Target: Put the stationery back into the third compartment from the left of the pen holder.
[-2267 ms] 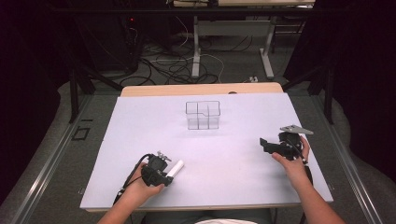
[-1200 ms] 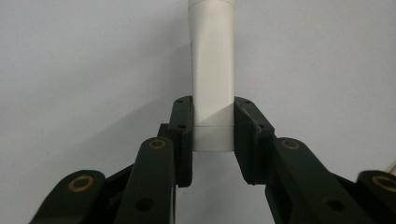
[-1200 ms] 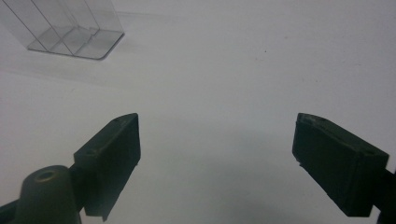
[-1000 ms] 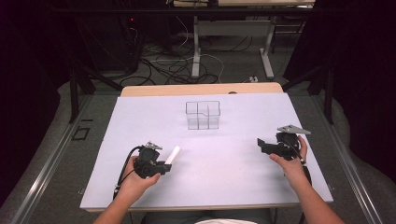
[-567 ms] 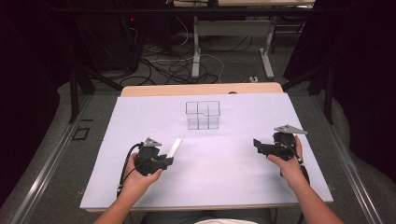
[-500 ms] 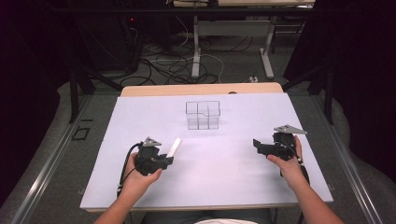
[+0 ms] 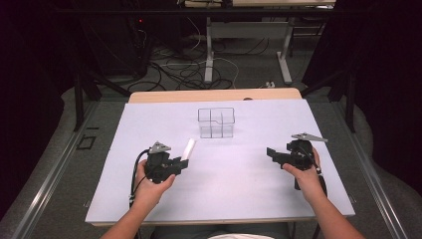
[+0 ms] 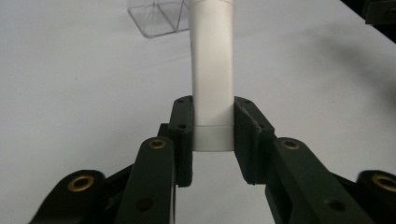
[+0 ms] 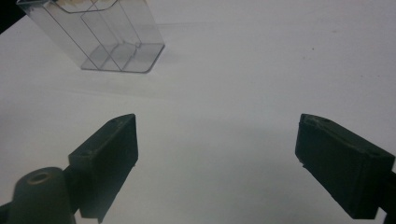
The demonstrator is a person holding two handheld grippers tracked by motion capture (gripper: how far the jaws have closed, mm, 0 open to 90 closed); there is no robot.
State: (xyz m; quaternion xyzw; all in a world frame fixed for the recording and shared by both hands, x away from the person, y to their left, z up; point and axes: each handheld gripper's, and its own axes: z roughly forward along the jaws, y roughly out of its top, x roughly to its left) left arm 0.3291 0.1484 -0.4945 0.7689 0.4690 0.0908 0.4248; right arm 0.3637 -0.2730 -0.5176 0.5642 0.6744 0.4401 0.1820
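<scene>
My left gripper (image 7: 182, 163) is shut on the near end of a white tube (image 7: 189, 148), which points away toward a clear divided box (image 7: 216, 122) standing at the table's far middle. In the left gripper view the two pads press on the sides of the white tube (image 8: 212, 70), and a corner of the clear box (image 8: 156, 18) shows beyond it. My right gripper (image 7: 271, 152) hovers at the right side of the table, pointing left. Its jaws stand wide apart in the right gripper view (image 9: 218, 123) and have just been closing a little, with nothing between them. The clear box (image 9: 105, 39) lies ahead to its left.
The white table top (image 7: 239, 189) lies bare between the two hands and in front of the box. A wooden edge (image 7: 214, 94) runs along the far side. Cables and table legs lie on the floor beyond.
The left hand has carried the tube forward from near the front edge, turning it to point at the box. The right gripper has drifted slightly left.
</scene>
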